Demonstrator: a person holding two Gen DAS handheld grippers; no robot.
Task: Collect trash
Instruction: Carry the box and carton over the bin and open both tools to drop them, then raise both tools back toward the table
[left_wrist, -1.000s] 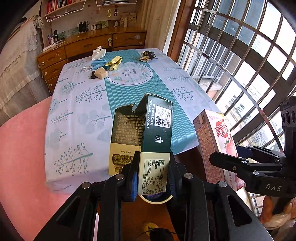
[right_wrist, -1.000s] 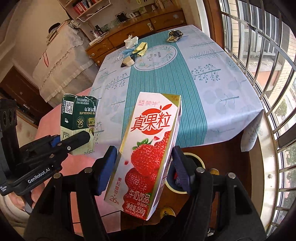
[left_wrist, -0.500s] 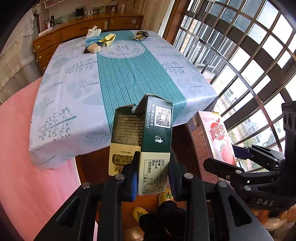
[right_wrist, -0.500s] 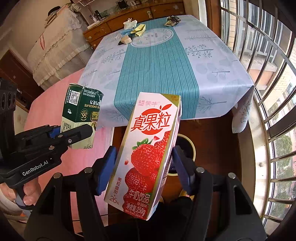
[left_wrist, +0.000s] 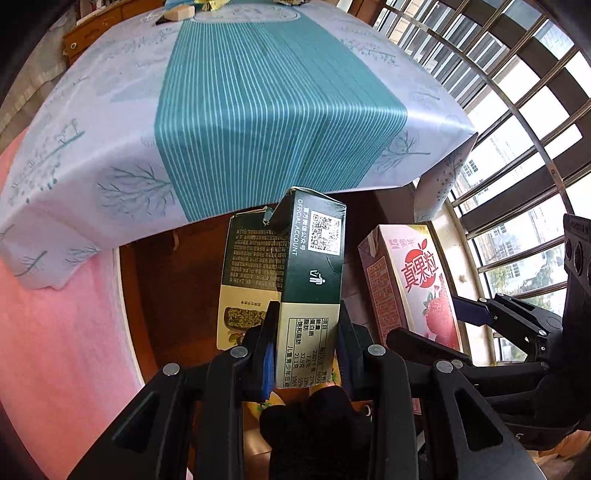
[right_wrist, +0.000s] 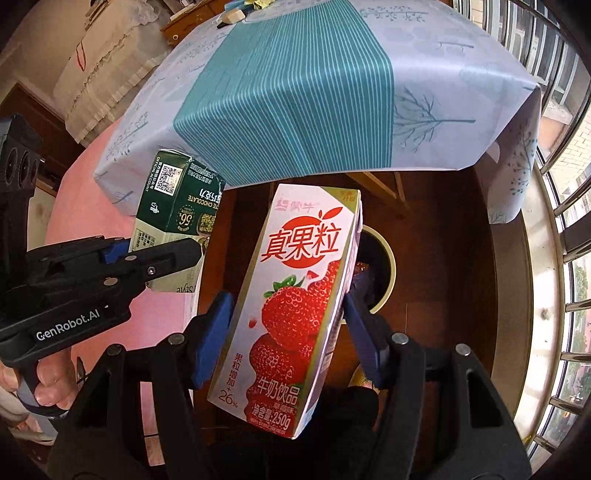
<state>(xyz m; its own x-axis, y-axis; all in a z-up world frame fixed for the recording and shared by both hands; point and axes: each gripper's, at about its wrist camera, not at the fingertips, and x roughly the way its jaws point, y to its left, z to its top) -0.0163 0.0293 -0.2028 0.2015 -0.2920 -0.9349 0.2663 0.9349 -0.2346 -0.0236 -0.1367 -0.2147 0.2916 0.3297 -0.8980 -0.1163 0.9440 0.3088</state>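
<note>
My left gripper (left_wrist: 306, 328) is shut on a dark green chocolate box (left_wrist: 310, 266) with a torn-open top, and both also show in the right wrist view, the box (right_wrist: 177, 206) held by the left gripper (right_wrist: 162, 254). A pink strawberry milk carton (right_wrist: 299, 295) is clamped in my right gripper (right_wrist: 288, 321); the left wrist view has the carton (left_wrist: 410, 284) at right. Both grippers point steeply down below the table's near edge. A round bin (right_wrist: 380, 269) with a pale rim sits on the floor behind the carton, partly hidden.
The table (left_wrist: 258, 92) with a teal striped and pale leaf-print cloth fills the upper part of both views. More trash (right_wrist: 236, 14) lies at its far end. A pink cover (left_wrist: 55, 332) lies at left, barred windows (left_wrist: 517, 110) at right, dark wooden floor below.
Both grippers have sunk from above the table to below its near edge, keeping their box and carton. The table has slid up in view and the bin on the floor now shows.
</note>
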